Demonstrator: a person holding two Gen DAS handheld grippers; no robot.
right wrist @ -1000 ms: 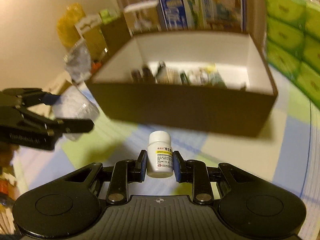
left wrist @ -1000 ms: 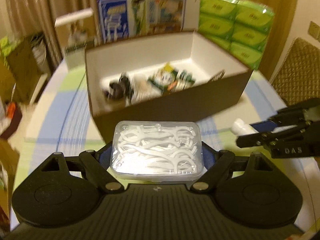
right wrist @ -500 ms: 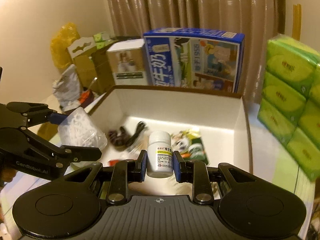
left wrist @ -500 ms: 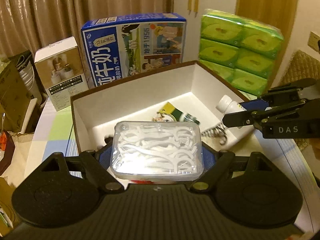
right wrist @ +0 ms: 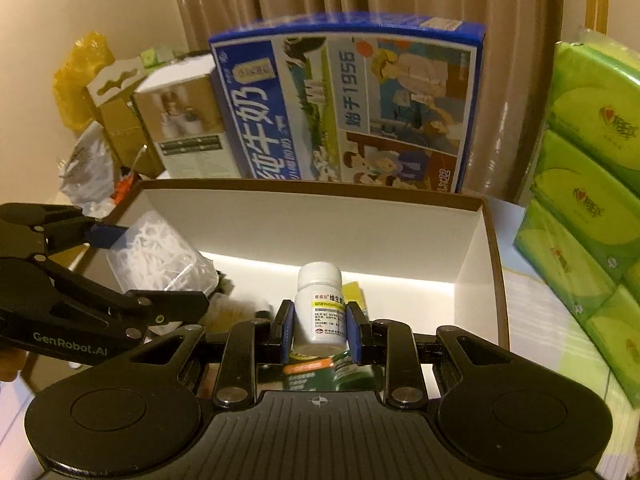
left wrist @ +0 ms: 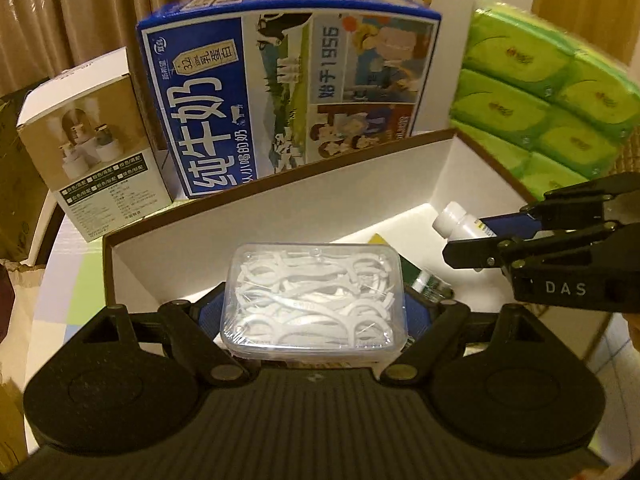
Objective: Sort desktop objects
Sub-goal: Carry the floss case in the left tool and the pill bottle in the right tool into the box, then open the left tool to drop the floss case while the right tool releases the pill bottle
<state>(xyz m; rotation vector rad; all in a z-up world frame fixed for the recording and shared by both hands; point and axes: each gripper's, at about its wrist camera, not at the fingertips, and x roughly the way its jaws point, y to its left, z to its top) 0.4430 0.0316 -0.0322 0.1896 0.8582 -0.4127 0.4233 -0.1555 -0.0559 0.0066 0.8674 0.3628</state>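
While over the brown box (left wrist: 280,216) | left tongs (left wrist: 314,300) pinch clear floss case (left wrist: 314,296) | right tongs (right wrist: 319,322) pinch white pill bottle (right wrist: 319,304)

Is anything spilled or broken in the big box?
Nothing stands out. The floss case is closed in the left gripper, and the pill bottle stays capped and upright in the right gripper, both over the box.

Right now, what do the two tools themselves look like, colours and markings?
Both are matte black plastic with ribbed bodies, round side discs, silver pivot screws and blue pads. The left tool reads "GenRobot.AI" on its side in the right wrist view; the right tool reads "DAS" in the left wrist view. No cables or sleeves show.
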